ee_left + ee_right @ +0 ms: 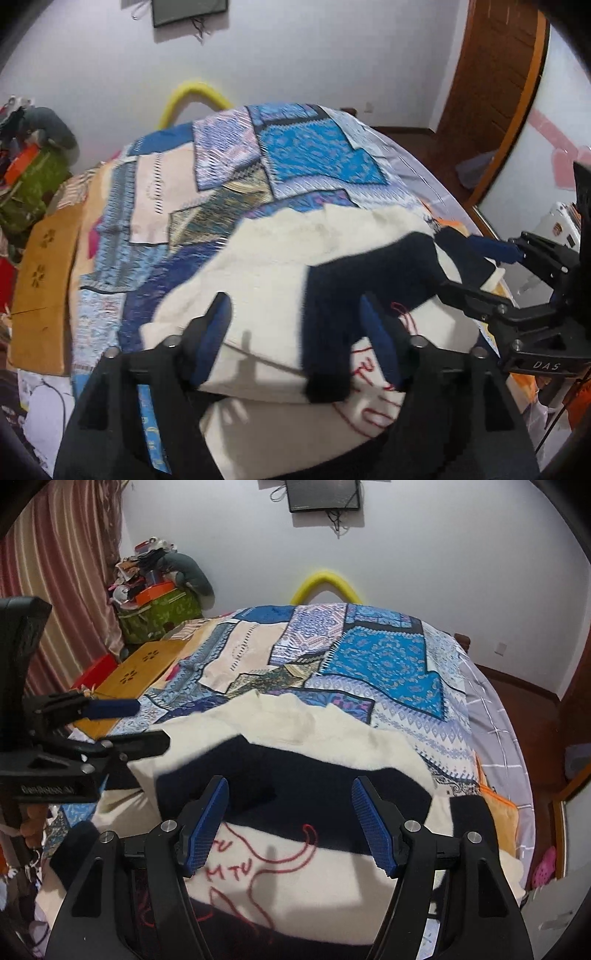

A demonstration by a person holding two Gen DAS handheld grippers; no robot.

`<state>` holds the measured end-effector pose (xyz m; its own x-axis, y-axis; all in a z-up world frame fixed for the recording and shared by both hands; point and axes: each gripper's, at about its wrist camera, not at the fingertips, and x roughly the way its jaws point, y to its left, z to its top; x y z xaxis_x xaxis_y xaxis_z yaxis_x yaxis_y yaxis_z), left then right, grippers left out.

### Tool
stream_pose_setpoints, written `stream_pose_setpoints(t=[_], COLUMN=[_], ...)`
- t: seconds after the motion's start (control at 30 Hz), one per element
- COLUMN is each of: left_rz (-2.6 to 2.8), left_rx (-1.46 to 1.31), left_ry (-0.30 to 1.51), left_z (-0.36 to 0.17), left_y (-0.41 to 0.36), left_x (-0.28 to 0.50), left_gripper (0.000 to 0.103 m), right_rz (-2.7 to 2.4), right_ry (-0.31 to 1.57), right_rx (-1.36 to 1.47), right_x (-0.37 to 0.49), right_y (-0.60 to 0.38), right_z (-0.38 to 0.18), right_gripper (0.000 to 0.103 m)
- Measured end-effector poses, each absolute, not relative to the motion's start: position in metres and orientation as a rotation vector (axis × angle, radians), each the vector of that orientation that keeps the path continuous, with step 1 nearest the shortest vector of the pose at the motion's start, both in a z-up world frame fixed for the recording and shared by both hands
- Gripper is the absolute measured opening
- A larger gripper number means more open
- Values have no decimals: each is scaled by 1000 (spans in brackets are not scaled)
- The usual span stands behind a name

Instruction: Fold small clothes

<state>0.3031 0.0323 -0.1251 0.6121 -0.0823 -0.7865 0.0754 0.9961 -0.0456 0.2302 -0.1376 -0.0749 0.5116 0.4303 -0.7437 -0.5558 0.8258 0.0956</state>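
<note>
The cream-and-navy sweater [295, 738] was laid flat on the bed [388, 661] for folding, left claw [295, 332] and right claw [290, 819] both spread wide, nothing gripped.

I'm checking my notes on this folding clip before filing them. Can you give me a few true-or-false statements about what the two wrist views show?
1. The cream and navy sweater lies on a patchwork bedspread. True.
2. Both claws are clamped shut on the sweater. False: the left claw and right claw stand open above it.
3. Red stitching marks the sweater. True.
4. The sweater hangs on the wall. False: it lies on the bed.
5. A yellow curved tube stands behind the bed. True.
</note>
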Motion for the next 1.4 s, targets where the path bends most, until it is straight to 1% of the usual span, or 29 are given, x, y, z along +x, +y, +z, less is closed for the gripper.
stream_pose_setpoints(t=[0.03,0.1,0.17,0.27,0.4,0.57,0.83,1.03,1.07,1.1,1.13,1.2,1.27,1.3,1.4], left_rz=[-84,-71,-48,-20,8,36,68,70,66,58,55,44,37,30,19], left_rx=[-16,-30,-24,-8,-5,-9,51,34,26,12,6,-6,-8,-8,-17], left_ry=[897,866,843,823,834,866,891,955,964,972,976,991,1003,1011,1038], left_z=[-122,-113,-106,-101,-104,-121,-151,-178,-182,-185,-187,-191,-194,-195,-200], left_y=[38,49,61,76,99,126,141,154,155,157,157,157,156,155,151], left_x=[301,294,287,279,267,255,240,238,238,238,239,240,242,243,249], left_gripper=[82,85,91,95,96,96,96,96,96,96,96,96,96,96,96], right_rz=[602,616,632,660,696,740,741,695,690,685,681,681,681,679,676], right_ry=[846,846,850,856,870,913,1007,1014,1015,1011,1010,1009,991,972,901], right_rx=[-163,-165,-168,-180,-220,-270,-336,-353,-352,-346,-342,-333,-320,-313,-292], right_x=[230,228,227,224,218,214,222,232,234,235,236,237,236,236,232], right_y=[-135,-129,-122,-109,-86,-59,-21,-8,-6,-6,-5,-5,-8,-9,-18], right_z=[-74,-74,-74,-75,-79,-90,-122,-135,-136,-136,-136,-135,-131,-127,-113], right_gripper=[66,66,66,66,66,66,66,66,64,55,48,25,14,12,10])
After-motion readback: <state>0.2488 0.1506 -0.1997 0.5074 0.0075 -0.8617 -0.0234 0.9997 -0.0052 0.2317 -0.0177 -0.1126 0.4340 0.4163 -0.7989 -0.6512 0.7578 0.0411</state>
